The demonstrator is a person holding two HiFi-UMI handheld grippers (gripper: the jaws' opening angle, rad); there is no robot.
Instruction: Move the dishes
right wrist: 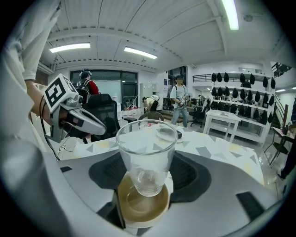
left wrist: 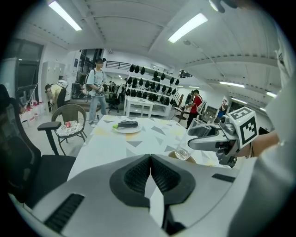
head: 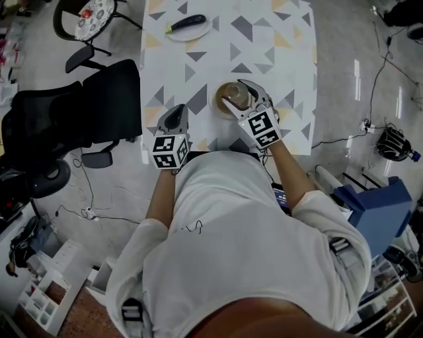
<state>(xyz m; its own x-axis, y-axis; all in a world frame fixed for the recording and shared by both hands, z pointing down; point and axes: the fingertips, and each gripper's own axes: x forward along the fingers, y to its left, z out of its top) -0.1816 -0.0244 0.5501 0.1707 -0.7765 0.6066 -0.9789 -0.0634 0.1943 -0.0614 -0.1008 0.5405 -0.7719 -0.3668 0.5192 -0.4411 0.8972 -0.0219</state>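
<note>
A clear empty glass (head: 236, 94) (right wrist: 145, 157) stands upright on a round brown saucer (head: 221, 103) (right wrist: 138, 210) near the front of the triangle-patterned table (head: 225, 49). My right gripper (head: 242, 98) (right wrist: 145, 173) is open, one jaw on each side of the glass and the pads close to its wall. The glass (left wrist: 186, 147) and that gripper also show in the left gripper view. My left gripper (head: 177, 113) (left wrist: 149, 178) is shut on nothing at the table's front left corner. A white plate (head: 199, 33) (left wrist: 127, 130) carrying a dark eggplant (head: 187, 24) lies at the far end.
A black office chair (head: 79, 112) stands just left of the table, and a wicker chair (head: 92, 16) with a patterned cushion sits farther back. A blue box (head: 377, 204) and cables lie on the floor to the right. Several people stand in the background hall.
</note>
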